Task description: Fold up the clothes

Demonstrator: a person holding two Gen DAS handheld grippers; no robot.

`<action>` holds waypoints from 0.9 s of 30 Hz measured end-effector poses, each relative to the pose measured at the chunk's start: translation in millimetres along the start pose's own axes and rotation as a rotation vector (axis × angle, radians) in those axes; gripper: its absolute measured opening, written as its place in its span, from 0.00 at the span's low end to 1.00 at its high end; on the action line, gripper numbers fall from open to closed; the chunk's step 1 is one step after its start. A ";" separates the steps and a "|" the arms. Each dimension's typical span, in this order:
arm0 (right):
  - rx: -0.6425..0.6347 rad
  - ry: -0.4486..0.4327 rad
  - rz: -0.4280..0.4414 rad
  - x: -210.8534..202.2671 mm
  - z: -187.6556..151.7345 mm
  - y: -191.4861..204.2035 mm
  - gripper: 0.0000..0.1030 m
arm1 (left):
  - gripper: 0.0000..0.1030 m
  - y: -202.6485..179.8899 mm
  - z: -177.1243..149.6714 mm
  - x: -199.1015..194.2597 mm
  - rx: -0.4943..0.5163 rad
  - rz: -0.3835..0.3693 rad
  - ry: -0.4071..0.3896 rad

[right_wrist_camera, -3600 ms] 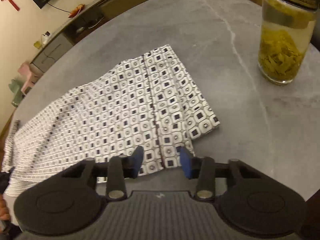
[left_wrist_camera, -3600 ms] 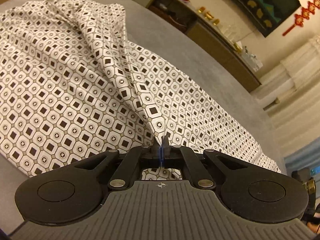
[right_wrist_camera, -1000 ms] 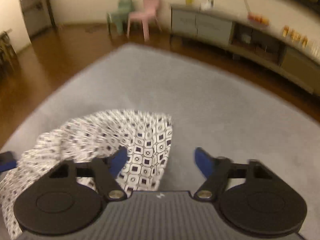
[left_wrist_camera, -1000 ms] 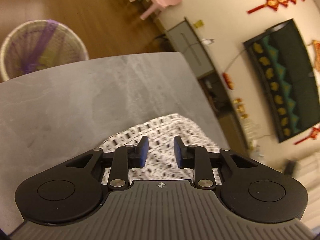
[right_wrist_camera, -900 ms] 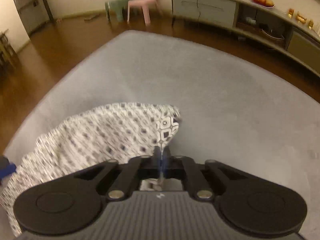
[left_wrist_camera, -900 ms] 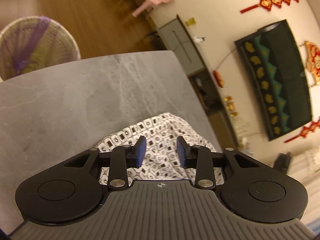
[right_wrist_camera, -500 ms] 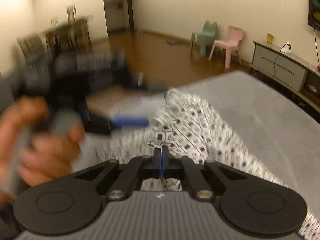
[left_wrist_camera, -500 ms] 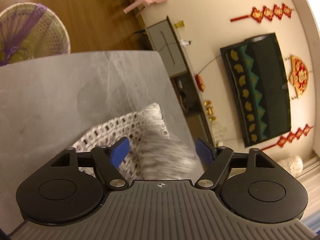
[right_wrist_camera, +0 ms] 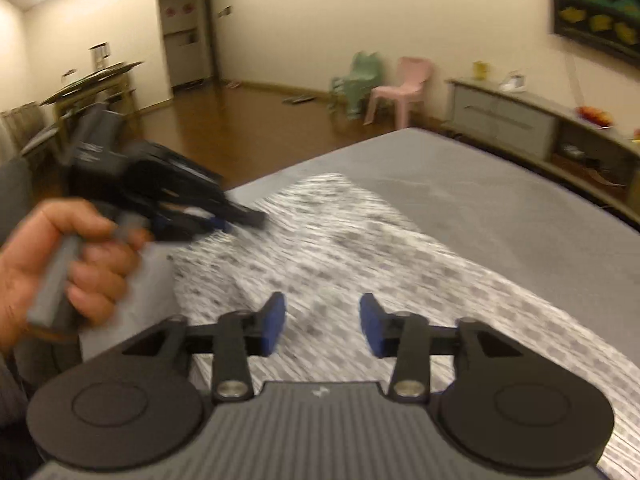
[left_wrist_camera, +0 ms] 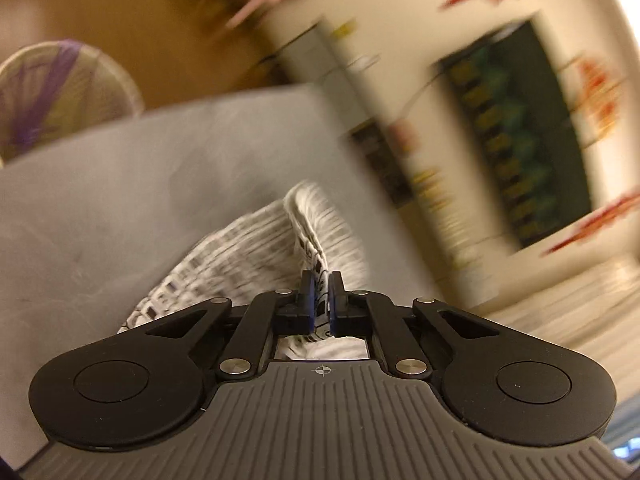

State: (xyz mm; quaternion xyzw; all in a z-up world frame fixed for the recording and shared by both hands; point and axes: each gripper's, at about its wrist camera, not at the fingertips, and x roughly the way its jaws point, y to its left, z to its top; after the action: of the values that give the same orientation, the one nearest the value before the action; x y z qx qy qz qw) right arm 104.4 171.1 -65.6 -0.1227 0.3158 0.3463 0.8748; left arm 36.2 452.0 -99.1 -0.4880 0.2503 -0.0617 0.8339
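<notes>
left gripper: half a second ago your jaws stand wide apart over the cloth; now they are clamped on a raised ridge of the patterned garment, pinching a fold that stands up between the pads.
right gripper: half a second ago it pinches a cloth edge; now the jaws are apart with nothing between them, hovering just above the garment.
handover: you pass the hold from right to left. My guess is that you are re-gripping to carry or straighten an edge for the next fold; which fold it is, I cannot tell.
garment place: it lies on the grey desk, running from near right to far left, and its far edge stops short of the desk's far rim. The near left part lifts at your left gripper.
your hand: it grips the left gripper's handle at the near left of the right view, blurred by motion.
fabric: thin, limp woven cloth in white with small dark squares. It drapes and creases easily, so a pinch likely takes more than one layer.
desk surface: flat, matte grey, stone-like and faintly veined, with a curved far edge.
sharpness: both views are smeared, so fine seams and hems are unreadable.
background: a wicker basket on the wooden floor beyond the desk at far left.
</notes>
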 end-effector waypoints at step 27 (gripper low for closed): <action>-0.203 0.048 -0.090 -49.0 -82.6 13.5 0.00 | 0.00 9.6 -24.4 -21.1 0.007 0.240 0.024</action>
State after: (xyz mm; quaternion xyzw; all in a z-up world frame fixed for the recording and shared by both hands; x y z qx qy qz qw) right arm 29.1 119.2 -97.9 -0.2328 0.2943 0.3339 0.8647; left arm 4.9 445.2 -109.3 -0.4509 0.3165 0.0318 0.8340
